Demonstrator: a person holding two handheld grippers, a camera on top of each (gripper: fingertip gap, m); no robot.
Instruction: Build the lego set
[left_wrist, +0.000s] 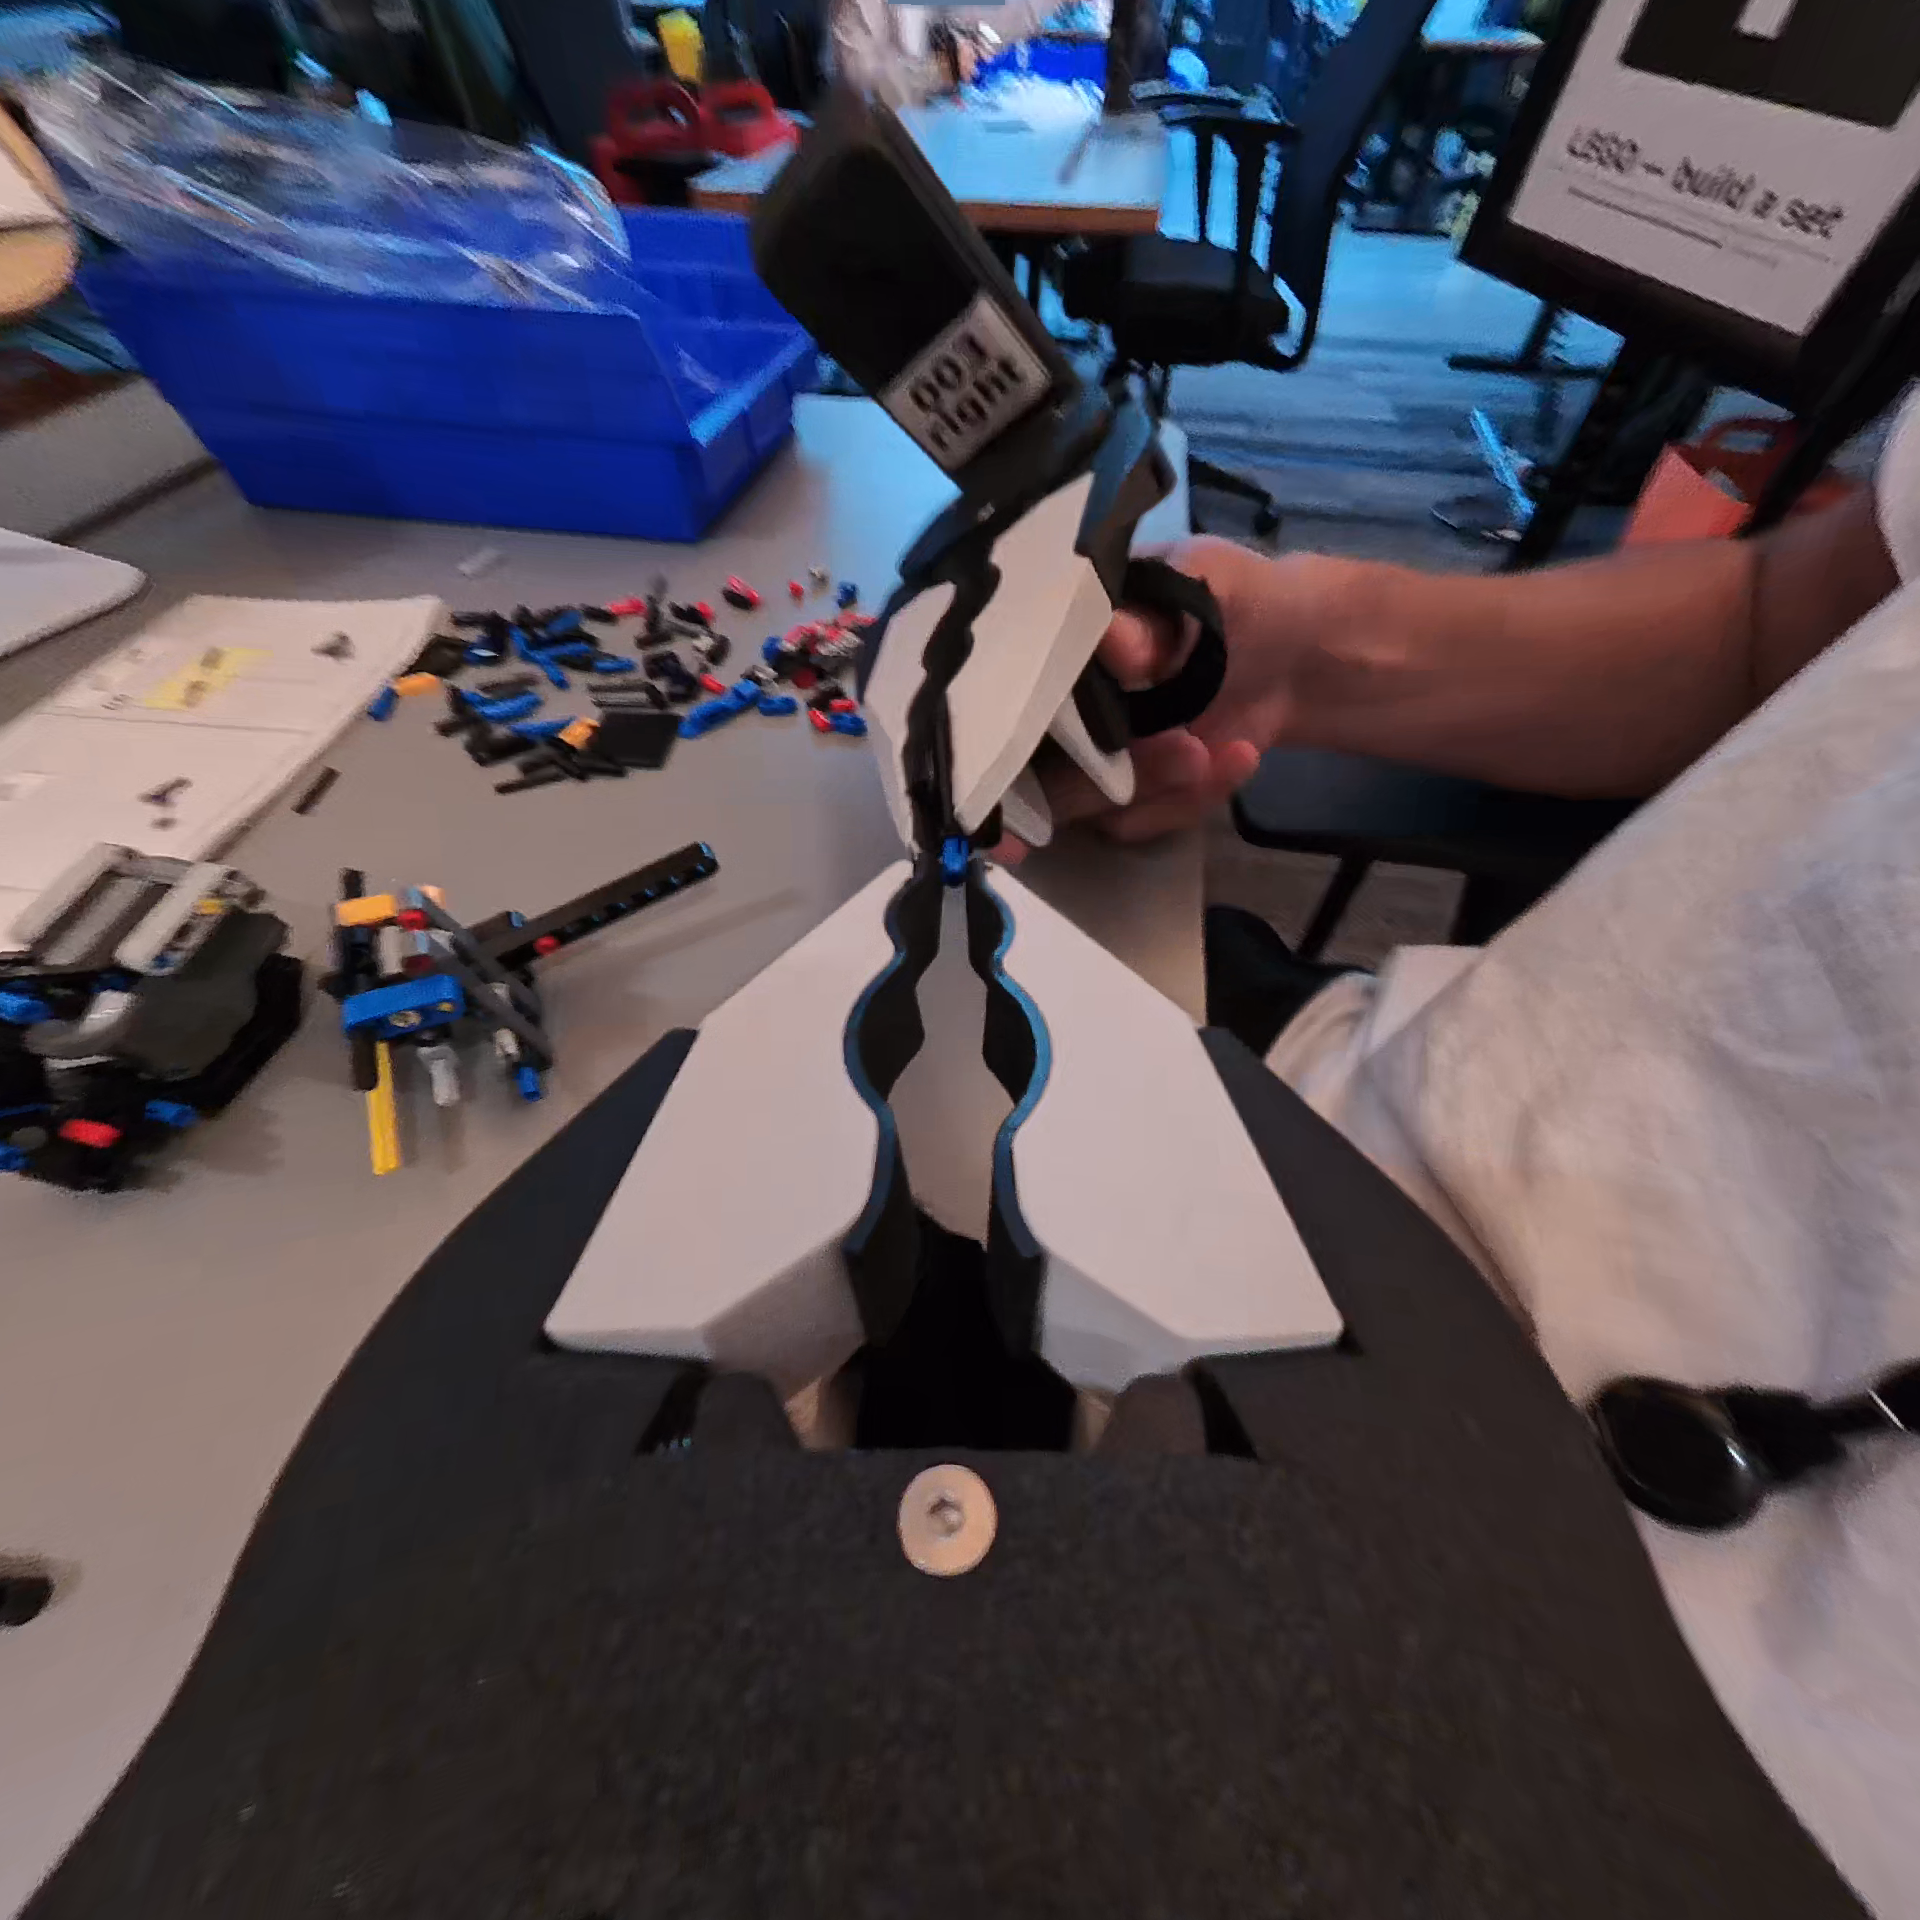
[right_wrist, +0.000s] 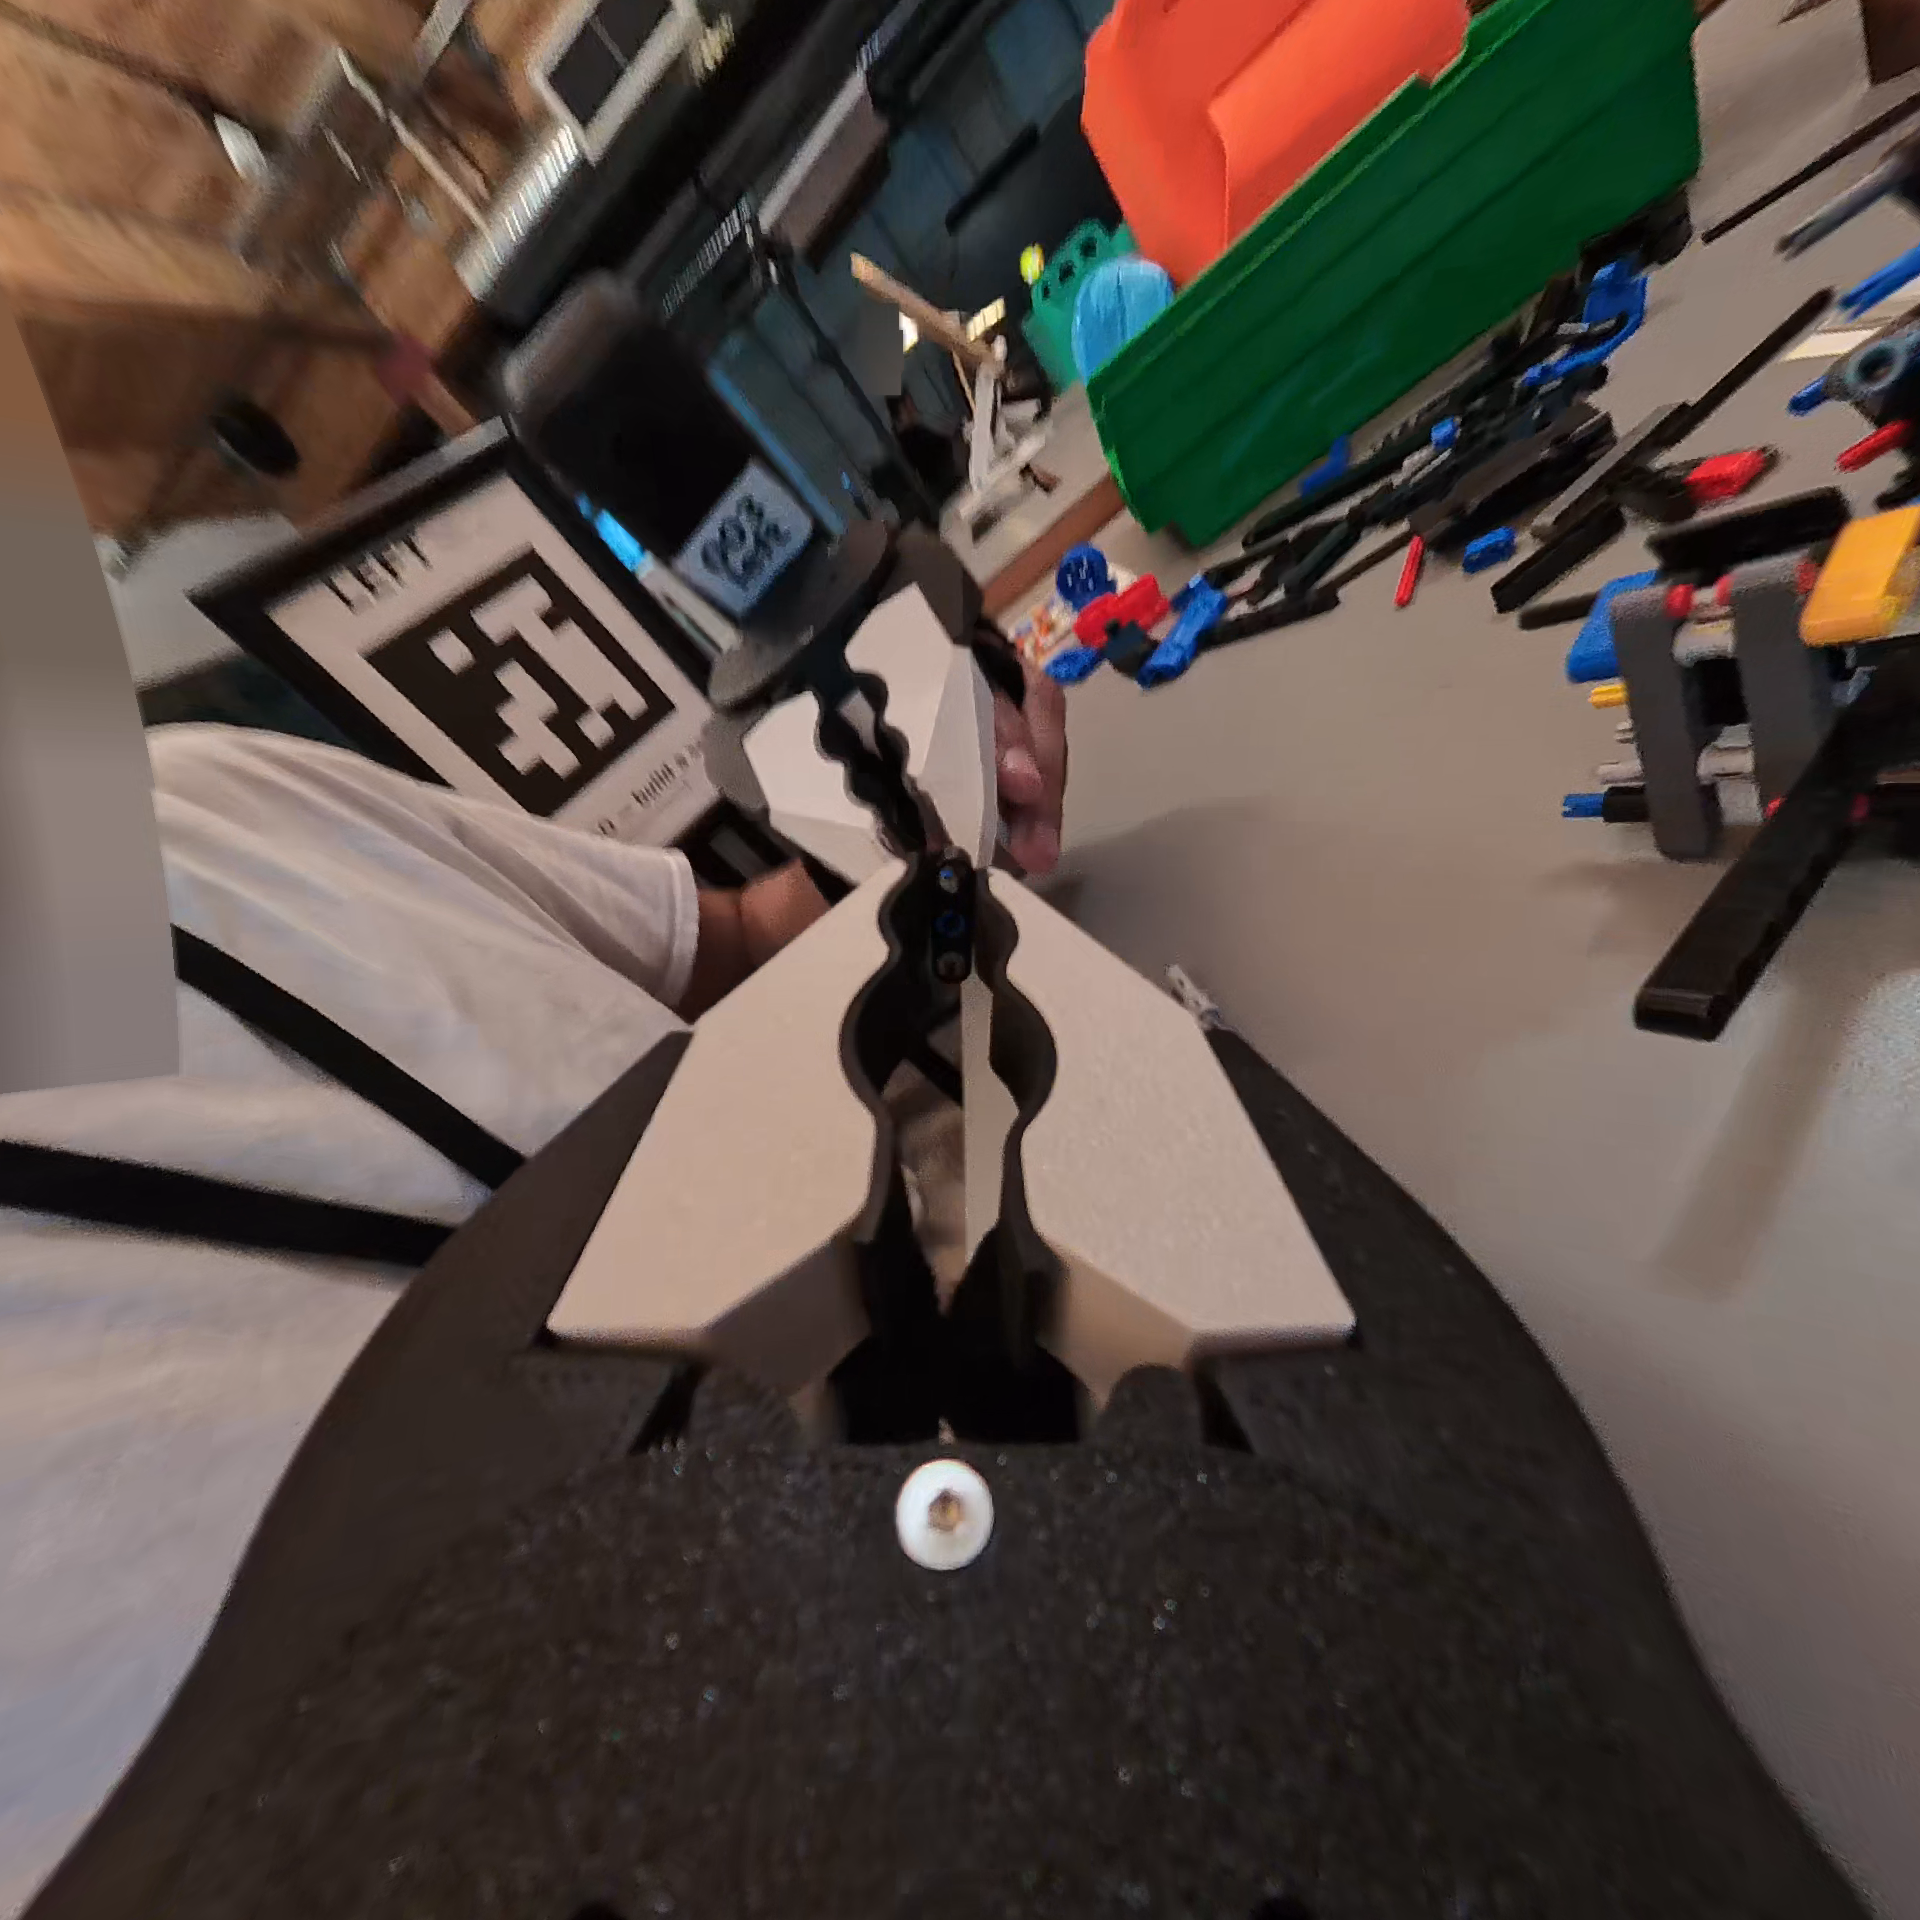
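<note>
Both grippers meet tip to tip in the air above the grey table (left_wrist: 748, 821). My left gripper (left_wrist: 951, 868) is shut on a small blue pin (left_wrist: 954, 858). My right gripper (right_wrist: 951, 883) is shut on a short black beam (right_wrist: 950, 927) with blue showing in its holes. In the left wrist view the right gripper (left_wrist: 938, 831) comes down from above, held by a hand (left_wrist: 1195, 717). In the right wrist view the left gripper (right_wrist: 951, 847) touches the beam's top end. Two part-built models (left_wrist: 145, 997) (left_wrist: 436, 987) lie on the table to the left.
A pile of loose black, blue and red parts (left_wrist: 644, 675) and an instruction booklet (left_wrist: 197, 707) lie beyond the models. A blue bin (left_wrist: 468, 364) stands at the back. In the right wrist view a green bin (right_wrist: 1382, 343), loose parts (right_wrist: 1507, 478) and a model (right_wrist: 1766, 707) are on the right. Only a small space, under 4 cm, lies between the two pairs of fingers.
</note>
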